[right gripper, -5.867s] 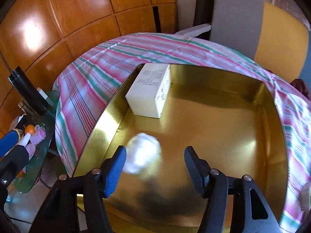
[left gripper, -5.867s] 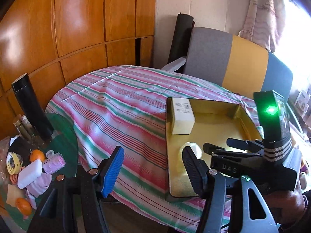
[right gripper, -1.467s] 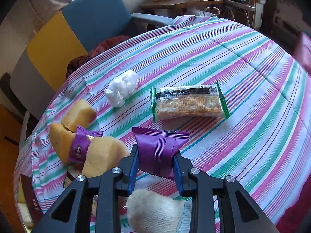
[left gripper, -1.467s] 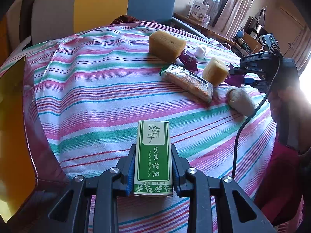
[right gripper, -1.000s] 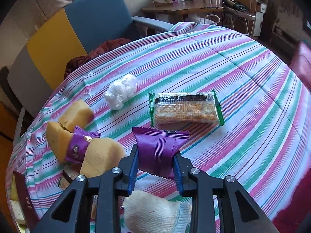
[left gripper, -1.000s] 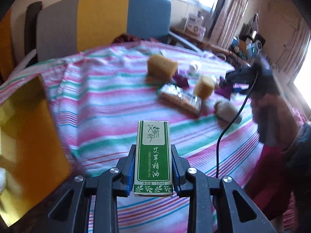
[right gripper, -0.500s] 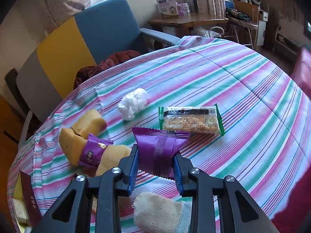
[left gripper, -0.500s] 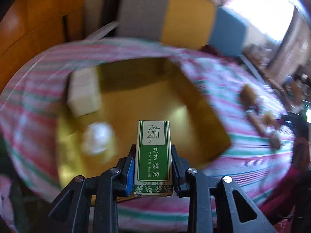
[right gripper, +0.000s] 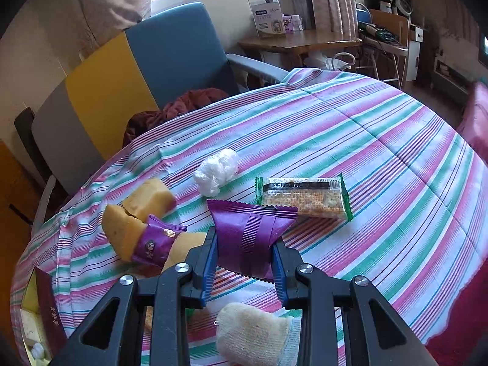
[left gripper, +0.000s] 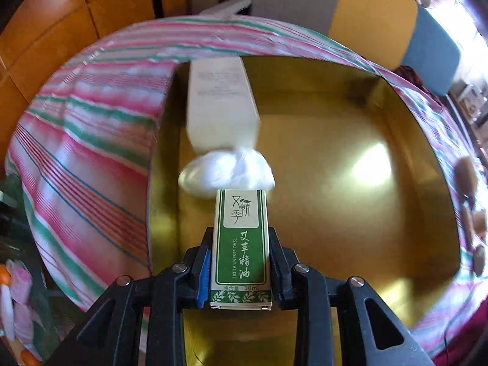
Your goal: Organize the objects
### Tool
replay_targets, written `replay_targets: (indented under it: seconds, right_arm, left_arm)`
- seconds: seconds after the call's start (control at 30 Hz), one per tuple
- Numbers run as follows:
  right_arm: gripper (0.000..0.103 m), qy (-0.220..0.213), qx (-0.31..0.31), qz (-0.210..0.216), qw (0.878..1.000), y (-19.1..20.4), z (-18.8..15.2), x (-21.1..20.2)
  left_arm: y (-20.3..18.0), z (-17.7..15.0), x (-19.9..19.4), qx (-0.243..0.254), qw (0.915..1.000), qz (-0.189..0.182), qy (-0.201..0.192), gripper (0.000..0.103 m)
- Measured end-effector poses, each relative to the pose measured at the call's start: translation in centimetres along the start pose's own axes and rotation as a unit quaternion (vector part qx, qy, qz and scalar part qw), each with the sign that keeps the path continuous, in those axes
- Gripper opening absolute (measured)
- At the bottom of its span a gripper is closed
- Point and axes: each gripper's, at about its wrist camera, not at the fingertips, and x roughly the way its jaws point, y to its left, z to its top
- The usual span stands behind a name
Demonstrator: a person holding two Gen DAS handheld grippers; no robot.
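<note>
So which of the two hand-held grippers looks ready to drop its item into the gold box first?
Left, probably. The left hand-held gripper holds the green essential-oil box right over the gold box. The right hand-held gripper grips a purple packet over the striped tablecloth, well away from that box.

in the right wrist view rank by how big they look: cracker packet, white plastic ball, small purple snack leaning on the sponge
1. cracker packet
2. white plastic ball and small purple snack: these look about alike, and the snack lies nearer the camera, so no ranking between them.
</note>
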Motion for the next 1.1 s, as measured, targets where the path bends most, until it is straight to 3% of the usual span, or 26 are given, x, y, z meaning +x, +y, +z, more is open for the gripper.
replay_targets:
  seconds: [0.23,0.53,0.77,0.9,1.1]
  right_arm:
    - [0.032,-0.025,-0.034,0.016,0.999,1.6,0.0,-1.0]
    - [0.032,-0.04,-0.05,0.038,0.997,2.6,-0.4,-2.5]
    - [0.032,-0.049,-0.074,0.097,0.991,6.2,-1.6,-5.8]
    - [0.032,-0.04,-0.123,0.159,0.979,11.3,-3.4,-7.6]
    - [0.032,0.017,-0.232,0.253,0.939,21.5,-9.4,-8.5]
  left_arm:
    - [0.4,0.0,-0.8,-0.012,0.9996,0.005,-0.026,0.036]
    - [1.0,-2.2,-6.0,-0.014,0.993,0.027,-0.114,0.037]
    - [0.9,-3.9,-8.9,-0.014,0.9879,0.015,-0.153,0.037]
    - [0.8,-4.5,-9.7,-0.015,0.9865,0.007,-0.163,0.037]
    - [0.7,-5.1,-10.1,-0.015,0.986,-0.003,-0.166,0.037]
